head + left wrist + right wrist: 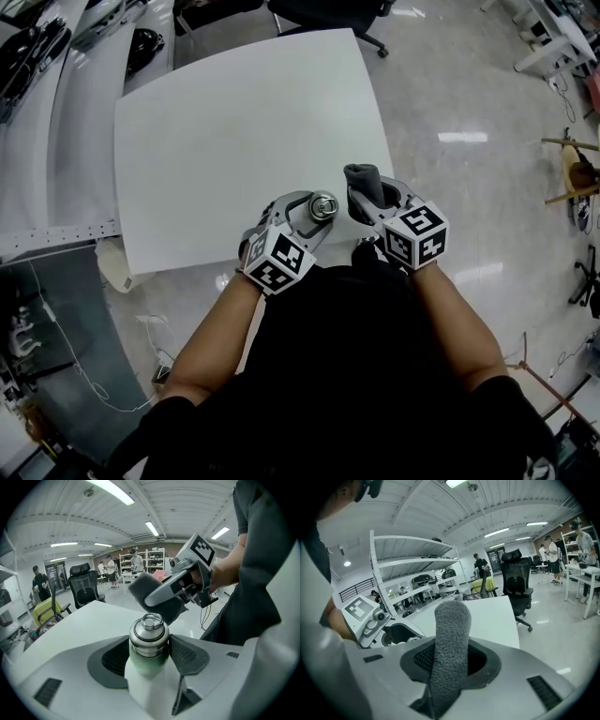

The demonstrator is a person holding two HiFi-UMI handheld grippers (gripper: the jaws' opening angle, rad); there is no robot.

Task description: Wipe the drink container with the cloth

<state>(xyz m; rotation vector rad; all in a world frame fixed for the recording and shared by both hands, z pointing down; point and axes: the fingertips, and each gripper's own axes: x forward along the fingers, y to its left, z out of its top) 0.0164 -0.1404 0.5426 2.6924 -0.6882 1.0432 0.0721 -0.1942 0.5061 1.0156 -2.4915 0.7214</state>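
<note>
Head view: The white table (234,141) fills the centre. At the table's near edge, the left gripper (319,211) is clamped on a steel-capped drink bottle (323,205), which is held upright. Just beside it, over the table's near right corner, the right gripper (375,199) pinches a grey cloth (364,180) that stands up out of its jaws. Cloth and bottle are close, and contact cannot be confirmed.

Left gripper view: The jaws press against both sides of the bottle below its steel shoulder. The body below is pale. The cloth-bearing right gripper hangs just beyond the cap, above the table. A black office chair (84,588) stands past the table's far side.

Right gripper view: The jaws are closed on the folded cloth, which rises upright between them. The left gripper shows to the left, over the table.
</note>
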